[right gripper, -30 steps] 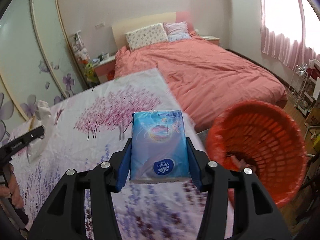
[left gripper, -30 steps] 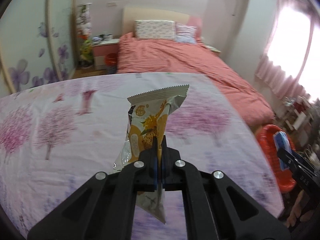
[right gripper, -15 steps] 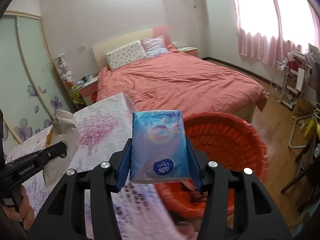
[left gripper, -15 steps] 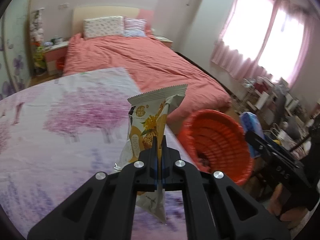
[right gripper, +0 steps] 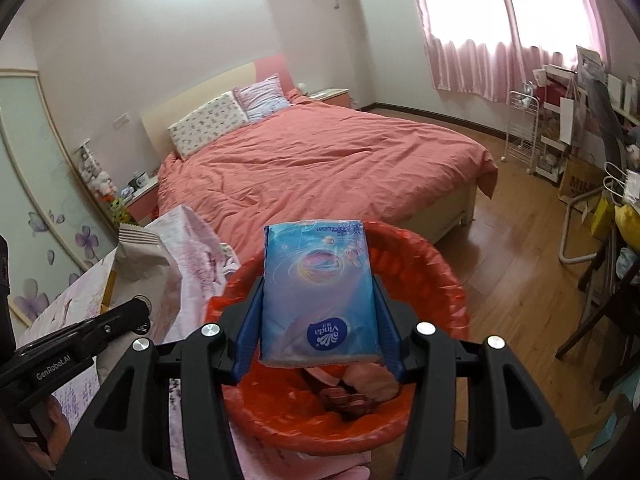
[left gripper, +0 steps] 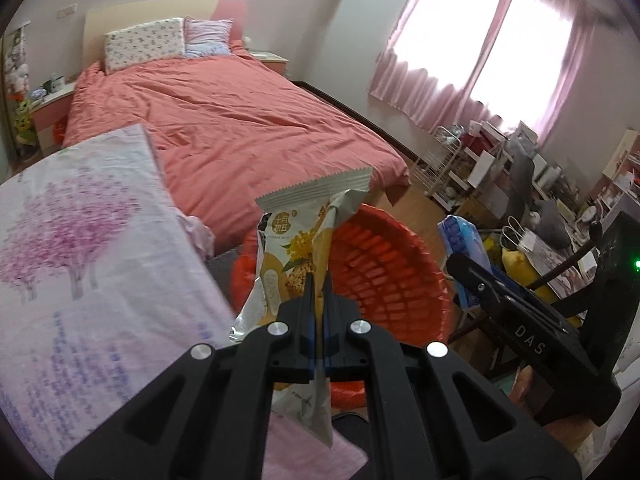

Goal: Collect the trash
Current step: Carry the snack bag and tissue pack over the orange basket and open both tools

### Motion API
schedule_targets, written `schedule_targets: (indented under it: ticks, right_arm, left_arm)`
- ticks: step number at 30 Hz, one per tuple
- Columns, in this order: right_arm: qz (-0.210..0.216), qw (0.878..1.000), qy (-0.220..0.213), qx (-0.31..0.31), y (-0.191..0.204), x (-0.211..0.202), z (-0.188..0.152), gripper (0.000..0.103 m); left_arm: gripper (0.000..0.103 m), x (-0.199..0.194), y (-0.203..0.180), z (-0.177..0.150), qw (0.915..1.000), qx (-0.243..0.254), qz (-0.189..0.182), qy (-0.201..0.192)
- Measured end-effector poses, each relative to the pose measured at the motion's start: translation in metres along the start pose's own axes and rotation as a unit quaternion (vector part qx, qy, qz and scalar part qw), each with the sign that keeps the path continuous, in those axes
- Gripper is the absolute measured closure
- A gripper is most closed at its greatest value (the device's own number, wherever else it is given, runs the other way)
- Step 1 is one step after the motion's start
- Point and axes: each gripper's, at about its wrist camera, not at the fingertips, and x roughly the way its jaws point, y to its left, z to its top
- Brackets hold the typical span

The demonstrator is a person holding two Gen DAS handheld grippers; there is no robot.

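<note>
basket (right gripper: pixel 456 292) rim lies under tissue pack (right gripper: pixel 320 292), beside table edge (right gripper: pixel 188 264).

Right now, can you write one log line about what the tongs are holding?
left tongs: shut on snack wrapper | right tongs: shut on tissue pack | red basket: below both

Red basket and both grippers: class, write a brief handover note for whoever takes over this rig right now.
Left gripper: shut on the snack wrapper, at the near rim of the red basket.
Right gripper: shut on the blue tissue pack, over the basket's opening.
Basket: on the floor beside the floral-cloth table; some trash already lies inside.
Done: both items picked up and carried to the basket.
Left: release each into the basket.
</note>
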Motion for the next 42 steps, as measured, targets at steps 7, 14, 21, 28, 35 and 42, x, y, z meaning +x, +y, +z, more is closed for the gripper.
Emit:
schedule_targets:
  ticks: [7,14,21,28,35,42]
  right_arm:
    - [-0.013,1.0,0.0,0.012,-0.02,0.005,0.0,0.052]
    - [-0.013,1.0,0.007,0.017,-0.034,0.011,-0.004,0.052]
    - [0.005,1.0,0.008,0.029,-0.039,0.017,0.002,0.051]
    - [0.028,0.998,0.009,0.049,-0.048,0.02,0.003,0.043]
    - [0.016,0.999,0.007,0.039,-0.041,0.016,0.0,0.043]
    - [0.006,1.0,-0.023,0.011,-0.02,-0.011,0.005,0.034]
  left_arm:
    - [0.099,0.027,-0.024,0.005,0.9998,0.012,-0.011,0.012]
    - [0.099,0.046,-0.033,0.009,0.9996,0.02,-0.007,0.02]
    - [0.098,0.058,-0.032,0.008,0.9992,0.024,-0.011,0.031]
    - [0.072,0.066,-0.025,0.006,0.9992,0.013,-0.005,0.036]
    - [0.065,0.06,-0.002,0.005,0.999,-0.007,0.024,0.037]
    - [0.055,0.018,0.023,0.008,0.9978,-0.021,0.062,0.005]
